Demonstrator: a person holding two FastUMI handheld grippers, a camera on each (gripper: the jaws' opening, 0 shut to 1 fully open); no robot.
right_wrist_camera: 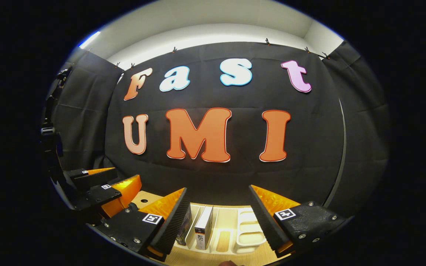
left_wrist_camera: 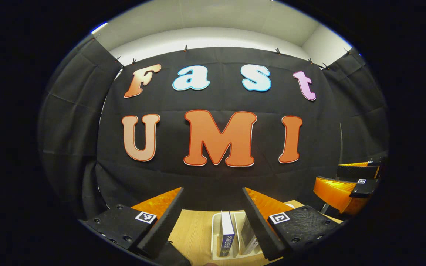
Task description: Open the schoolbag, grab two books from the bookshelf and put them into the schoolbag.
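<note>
**Both grippers wide over the rack**

We hold the left gripper [left_wrist_camera: 213, 218] up high, fingers spread far apart with nothing between them. Below it, on the table [left_wrist_camera: 194, 229], sits the white rack [left_wrist_camera: 216, 236], and we see a book [left_wrist_camera: 227, 232] standing upright in one slot, a second book [left_wrist_camera: 248, 236] just beside it, partly behind our right-hand finger. Off to the right hangs the right gripper [left_wrist_camera: 350, 184].

From the right gripper view, the right gripper [right_wrist_camera: 218, 214] is gaping too and carries nothing. The rack [right_wrist_camera: 250, 232] lies below, a book [right_wrist_camera: 203, 227] upright in it, another [right_wrist_camera: 184, 226] tucked against the near finger. The left gripper [right_wrist_camera: 100, 188] floats to the left, apart from the rack.
</note>
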